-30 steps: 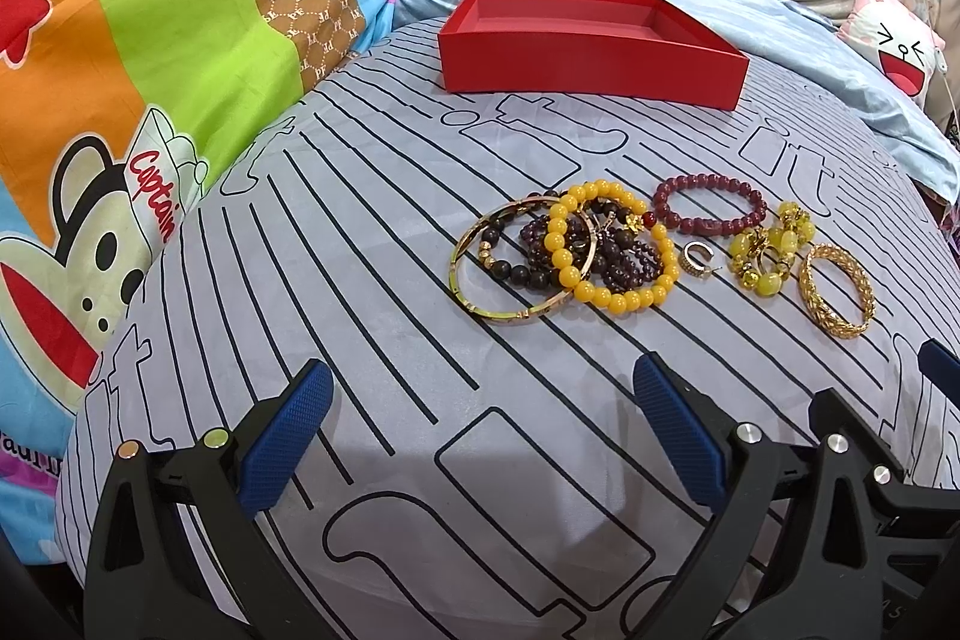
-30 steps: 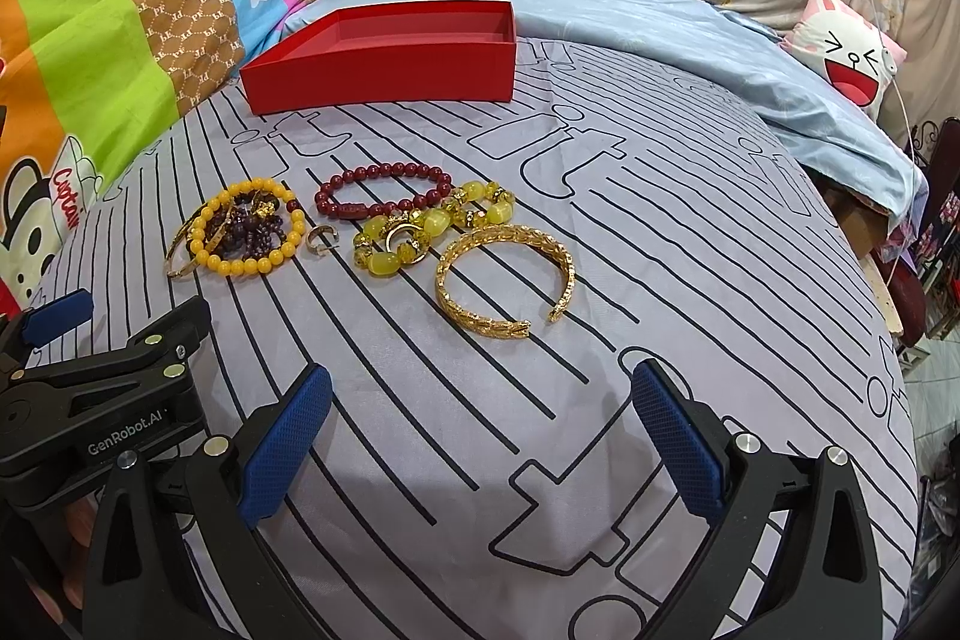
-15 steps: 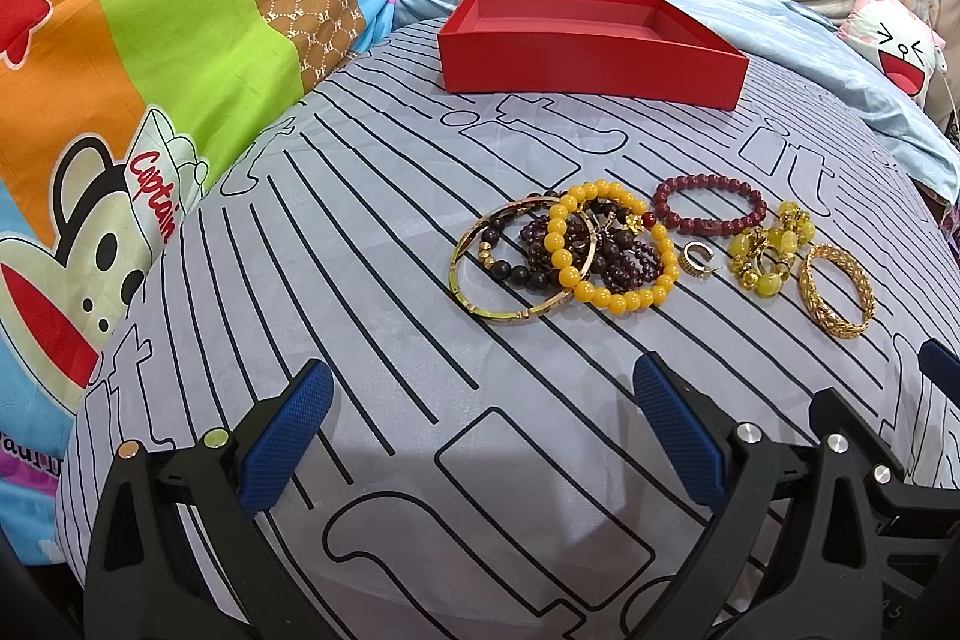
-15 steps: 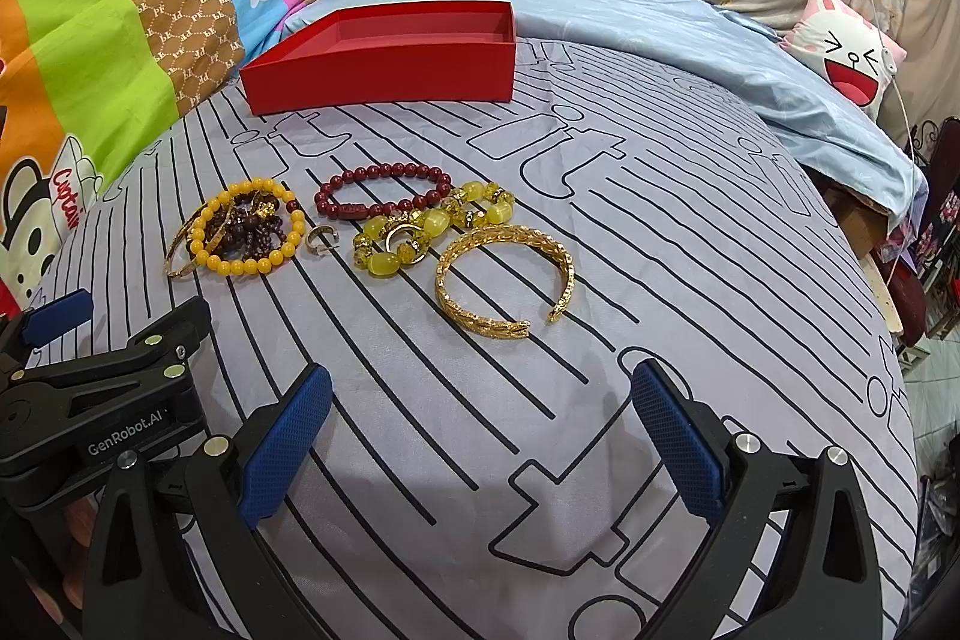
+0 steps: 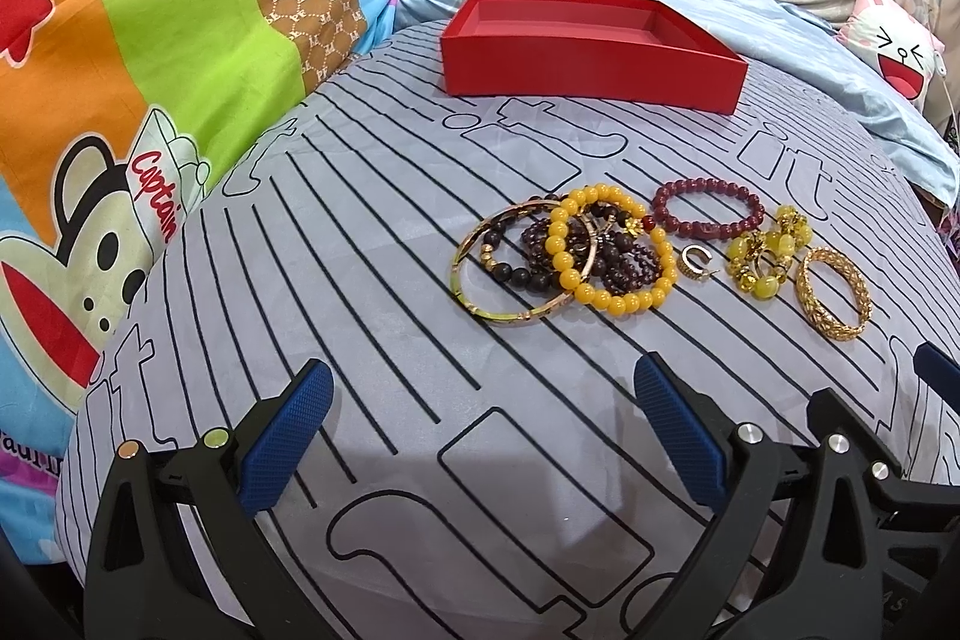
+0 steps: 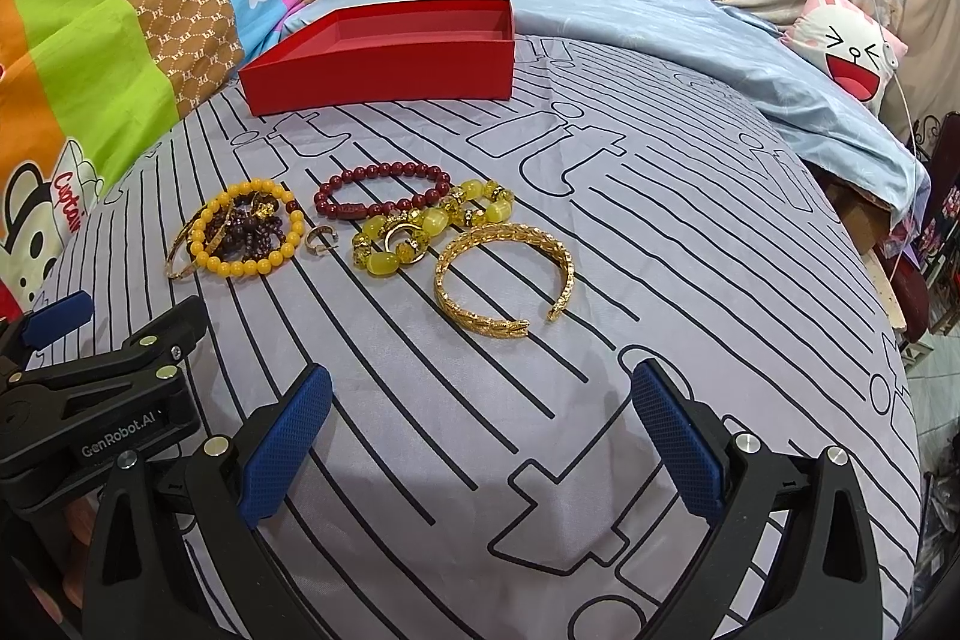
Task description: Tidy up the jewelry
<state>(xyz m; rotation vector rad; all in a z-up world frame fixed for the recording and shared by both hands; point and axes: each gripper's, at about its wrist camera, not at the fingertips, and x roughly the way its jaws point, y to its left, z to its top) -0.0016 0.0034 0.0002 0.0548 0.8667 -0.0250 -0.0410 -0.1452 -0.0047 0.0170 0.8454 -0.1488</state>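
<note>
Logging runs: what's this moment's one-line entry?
left tongs: open | right tongs: open | bracelets: on bedspread | red box: empty

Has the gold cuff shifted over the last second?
No. The gold cuff lies in the same spot relative to the red box and the sheet's stripes.

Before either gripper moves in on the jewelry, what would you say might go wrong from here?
1. The yellow bead bracelet overlaps the thin gold bangle and dark beads; lifting one could drag the others.
2. The small gold earring lies low on the soft striped cover and may slip from wide jaws.
3. The gold cuff is open-ended, so it might twist when pinched. The red box sits well behind the pile.
</note>
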